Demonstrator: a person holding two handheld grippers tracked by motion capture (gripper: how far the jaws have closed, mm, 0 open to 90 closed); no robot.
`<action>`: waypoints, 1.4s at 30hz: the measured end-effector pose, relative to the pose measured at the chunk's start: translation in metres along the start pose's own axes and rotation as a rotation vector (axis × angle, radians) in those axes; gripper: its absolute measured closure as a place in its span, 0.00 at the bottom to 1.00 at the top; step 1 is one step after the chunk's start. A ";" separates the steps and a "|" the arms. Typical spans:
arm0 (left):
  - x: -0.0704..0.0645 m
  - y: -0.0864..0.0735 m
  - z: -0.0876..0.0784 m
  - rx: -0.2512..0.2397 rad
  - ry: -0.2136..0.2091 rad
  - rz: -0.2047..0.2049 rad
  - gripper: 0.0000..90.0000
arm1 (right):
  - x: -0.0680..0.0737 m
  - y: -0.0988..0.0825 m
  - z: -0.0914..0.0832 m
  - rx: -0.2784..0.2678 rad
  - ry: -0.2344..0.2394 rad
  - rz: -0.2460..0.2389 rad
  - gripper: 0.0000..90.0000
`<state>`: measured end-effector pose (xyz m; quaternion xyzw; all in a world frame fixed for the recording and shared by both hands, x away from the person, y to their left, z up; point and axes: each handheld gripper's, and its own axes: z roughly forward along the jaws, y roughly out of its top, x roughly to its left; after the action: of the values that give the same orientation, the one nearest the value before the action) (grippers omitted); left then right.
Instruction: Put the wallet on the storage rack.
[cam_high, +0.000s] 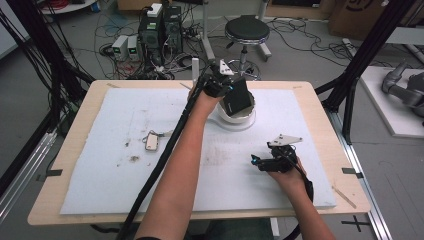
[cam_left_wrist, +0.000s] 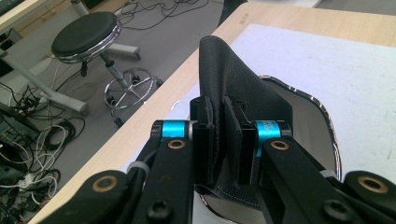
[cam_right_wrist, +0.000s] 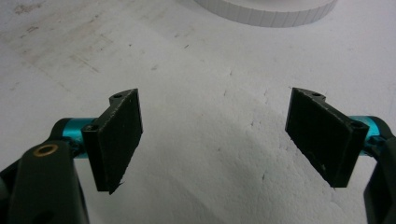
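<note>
My left gripper (cam_high: 226, 91) is at the far middle of the table, shut on a black leather pouch (cam_high: 238, 100). It holds the pouch just over a white round bowl (cam_high: 239, 121). In the left gripper view the jaws (cam_left_wrist: 224, 135) pinch the pouch's stitched edge, and the pouch (cam_left_wrist: 229, 79) stands up between them above the bowl's dark-edged rim (cam_left_wrist: 327, 126). My right gripper (cam_high: 257, 162) lies on the white foam mat (cam_high: 120, 185) near the front right. Its pads (cam_right_wrist: 119, 135) are wide apart, with nothing between them but bare mat.
A small beige tag with a cord (cam_high: 151, 142) lies on the mat's left half, near some dirt specks. Off the far edge stand a black stool (cam_high: 247, 30) and computers among cables (cam_high: 160, 30). The bowl's white base (cam_right_wrist: 266, 11) lies just ahead of my right gripper.
</note>
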<state>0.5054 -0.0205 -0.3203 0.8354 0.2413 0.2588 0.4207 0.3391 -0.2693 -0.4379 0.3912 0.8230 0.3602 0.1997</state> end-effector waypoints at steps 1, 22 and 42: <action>0.000 0.000 0.000 0.000 0.000 0.000 0.91 | 0.000 0.000 0.000 0.000 -0.001 0.000 0.21; -0.008 -0.011 -0.029 -0.014 -0.034 -0.115 0.42 | 0.001 0.001 0.001 -0.001 0.003 0.000 0.21; -0.012 -0.072 -0.112 -0.067 -0.207 -0.169 0.32 | 0.002 0.001 -0.002 -0.004 -0.005 -0.003 0.21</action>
<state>0.4118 0.0750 -0.3251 0.8199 0.2572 0.1429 0.4912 0.3372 -0.2675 -0.4361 0.3903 0.8224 0.3607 0.2031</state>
